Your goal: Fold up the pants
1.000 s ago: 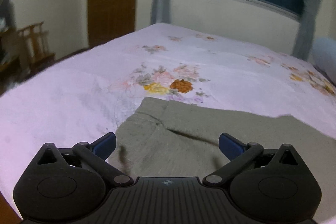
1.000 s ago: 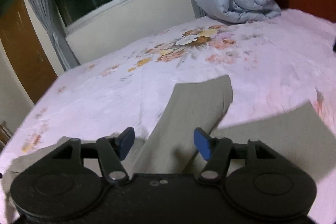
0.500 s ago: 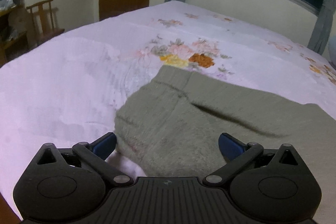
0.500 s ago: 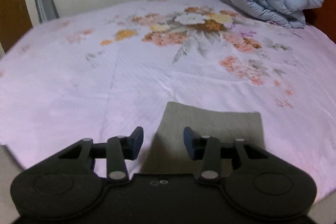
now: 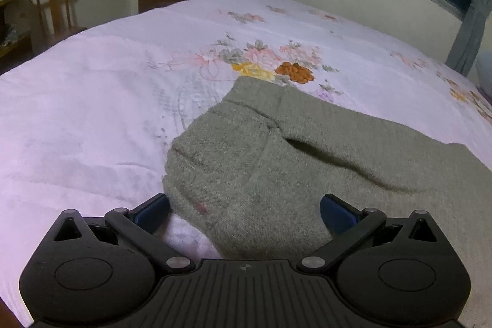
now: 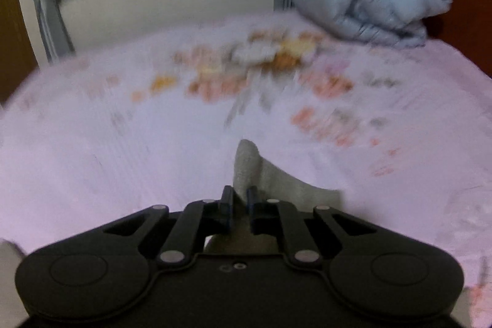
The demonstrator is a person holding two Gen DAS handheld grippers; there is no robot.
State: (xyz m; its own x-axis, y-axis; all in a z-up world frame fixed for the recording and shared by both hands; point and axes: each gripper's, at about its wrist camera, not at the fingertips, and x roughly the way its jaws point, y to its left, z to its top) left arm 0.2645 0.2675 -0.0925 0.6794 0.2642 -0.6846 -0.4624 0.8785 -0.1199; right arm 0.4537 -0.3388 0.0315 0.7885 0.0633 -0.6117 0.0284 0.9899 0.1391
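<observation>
Closing fast, the right gripper (image 6: 240, 205) now pinches the pants (image 5: 276, 162) leg end, cloth poking out at 12 o'clock; the left gripper (image 5: 244, 211) hangs wide over the waistband on the bed (image 5: 92, 112).

The left gripper (image 5: 244, 212) is matte black plastic, with two round discs at its base, a ribbed centre plate bearing a small crosshair mark, silver pivot screws and blue finger pads (image 5: 152, 211). The right gripper (image 6: 240, 209) has the same black body, silver screws, angled link arms and triangular cut-outs.
</observation>
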